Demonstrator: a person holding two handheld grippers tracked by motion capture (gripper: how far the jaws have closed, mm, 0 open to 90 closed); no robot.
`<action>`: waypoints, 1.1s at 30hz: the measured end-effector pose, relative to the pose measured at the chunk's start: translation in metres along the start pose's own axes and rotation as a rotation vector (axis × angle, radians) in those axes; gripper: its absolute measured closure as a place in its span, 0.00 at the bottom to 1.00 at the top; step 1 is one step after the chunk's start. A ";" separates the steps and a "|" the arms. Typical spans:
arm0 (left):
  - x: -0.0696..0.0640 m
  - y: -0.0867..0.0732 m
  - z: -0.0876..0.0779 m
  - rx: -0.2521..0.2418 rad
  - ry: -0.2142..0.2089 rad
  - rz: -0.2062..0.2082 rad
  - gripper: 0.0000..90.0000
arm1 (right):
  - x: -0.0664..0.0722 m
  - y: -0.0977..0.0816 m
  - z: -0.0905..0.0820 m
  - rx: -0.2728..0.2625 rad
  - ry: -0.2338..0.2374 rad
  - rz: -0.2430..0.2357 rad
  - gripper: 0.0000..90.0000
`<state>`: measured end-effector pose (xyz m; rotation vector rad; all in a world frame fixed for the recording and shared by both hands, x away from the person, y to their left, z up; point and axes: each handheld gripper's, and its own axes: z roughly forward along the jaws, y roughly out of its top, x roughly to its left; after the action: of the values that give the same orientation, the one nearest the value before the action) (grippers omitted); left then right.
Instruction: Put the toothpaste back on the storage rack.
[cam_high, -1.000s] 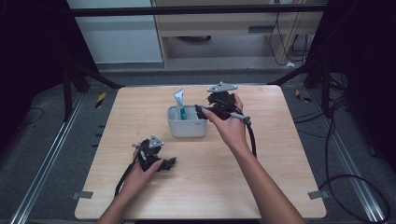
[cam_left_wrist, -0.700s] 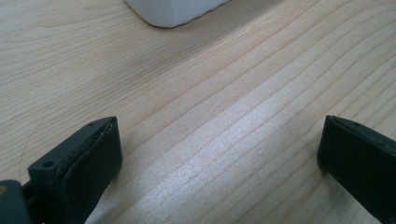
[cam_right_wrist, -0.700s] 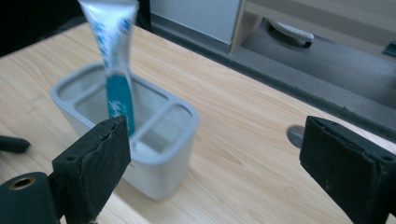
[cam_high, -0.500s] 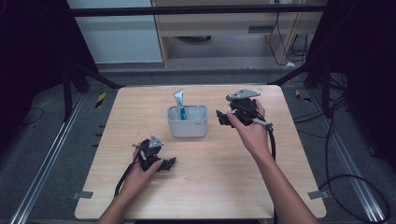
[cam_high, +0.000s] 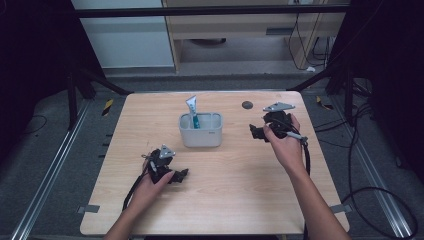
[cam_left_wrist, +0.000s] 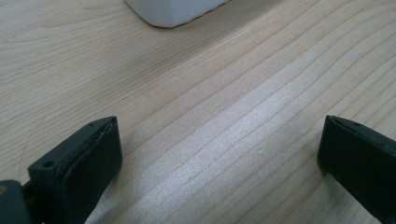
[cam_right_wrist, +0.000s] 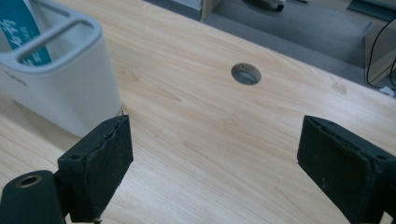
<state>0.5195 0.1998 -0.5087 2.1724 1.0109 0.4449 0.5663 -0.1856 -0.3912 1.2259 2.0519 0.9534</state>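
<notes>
A wooden table (cam_high: 240, 200) has a round hole (cam_high: 246, 105); black cables (cam_high: 370, 195) cross the floor.

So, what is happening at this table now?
A person holds a gripper in each hand over a wooden table. A tube stands tilted in the left compartment of a white holder. The right gripper is open, to the right of the holder and apart from it. The left gripper is open too, low near the table's front, holding nothing.
</notes>
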 end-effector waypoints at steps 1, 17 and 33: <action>0.000 0.000 0.000 0.000 0.000 0.000 0.00 | -0.001 -0.002 0.001 0.007 -0.001 0.001 0.12; 0.000 0.000 0.000 0.000 0.000 0.001 0.00 | -0.027 -0.054 0.014 0.104 -0.036 0.069 0.12; 0.000 0.000 0.000 0.000 0.000 -0.002 0.00 | -0.028 -0.099 0.042 0.152 -0.021 0.173 0.11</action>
<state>0.5194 0.1997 -0.5087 2.1717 1.0127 0.4441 0.5608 -0.2316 -0.4926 1.5079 2.0588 0.8698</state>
